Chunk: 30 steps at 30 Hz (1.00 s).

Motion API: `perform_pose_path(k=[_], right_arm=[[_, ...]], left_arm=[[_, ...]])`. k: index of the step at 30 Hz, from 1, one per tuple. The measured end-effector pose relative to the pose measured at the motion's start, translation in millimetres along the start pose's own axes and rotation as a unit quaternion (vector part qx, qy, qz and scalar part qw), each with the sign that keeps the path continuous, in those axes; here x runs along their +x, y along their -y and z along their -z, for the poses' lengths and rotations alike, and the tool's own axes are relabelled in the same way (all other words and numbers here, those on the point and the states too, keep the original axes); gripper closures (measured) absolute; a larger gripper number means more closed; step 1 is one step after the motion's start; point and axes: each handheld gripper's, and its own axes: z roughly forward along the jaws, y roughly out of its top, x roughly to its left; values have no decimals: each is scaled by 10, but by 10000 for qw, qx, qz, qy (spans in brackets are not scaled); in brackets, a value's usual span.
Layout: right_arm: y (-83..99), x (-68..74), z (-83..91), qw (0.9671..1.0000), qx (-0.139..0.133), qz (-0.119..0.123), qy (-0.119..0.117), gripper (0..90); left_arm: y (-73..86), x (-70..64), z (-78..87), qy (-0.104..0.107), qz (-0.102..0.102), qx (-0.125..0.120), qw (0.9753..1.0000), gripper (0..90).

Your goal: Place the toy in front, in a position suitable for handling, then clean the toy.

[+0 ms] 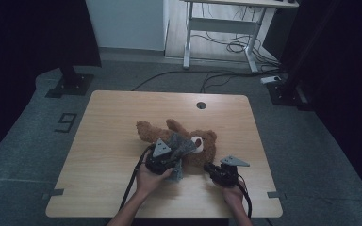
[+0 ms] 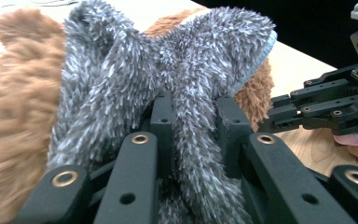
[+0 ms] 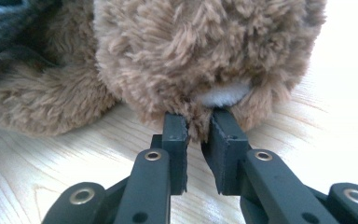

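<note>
A brown teddy bear [image 1: 150,131] lies on its side at the middle of the wooden table [image 1: 108,117], head toward the right. A grey fuzzy cloth [image 1: 183,142] is draped over its middle. My left gripper [image 1: 173,162] is at the bear's near side, shut on a strand of the grey cloth [image 2: 121,70], which runs between the jaws of the left gripper [image 2: 193,116]. My right gripper [image 1: 207,167] points left at the bear's head. In the right gripper view, the right gripper [image 3: 198,126] is shut on a tuft of the bear's brown fur [image 3: 205,51], just below a white patch [image 3: 223,95].
A round cable hole [image 1: 201,105] sits near the table's far edge. Beyond the table are a desk frame [image 1: 221,23] with cables on the floor and a black stand base [image 1: 70,84] at the left. Bare tabletop lies left and right of the bear.
</note>
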Motion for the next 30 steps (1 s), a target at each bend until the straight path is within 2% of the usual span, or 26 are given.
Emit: perform_pose_path(k=[8,14,18,21,24,30], right_arm=[[23,-59,38,9999,35,-126,67,779],[21,-82,55,9999,30,-36,155,592],[5,-96,84,9999,-68,14,144,443],[-29,-76,103,9996,-177,161,179,329],[-50,-65,75,9990,-165,295,289,267],[-130,-66,-66,9993,12,317,204,258]], left_arm=[[29,103,153,-13,64,-100,9999,725],[91,254,397,-177,215,-249,9993,724],[191,383,569,-390,285,-213,9986,723],[274,469,680,-489,370,-190,9979,722],[332,535,762,-598,378,-130,9974,722],[418,634,819,-622,491,-57,9968,720]])
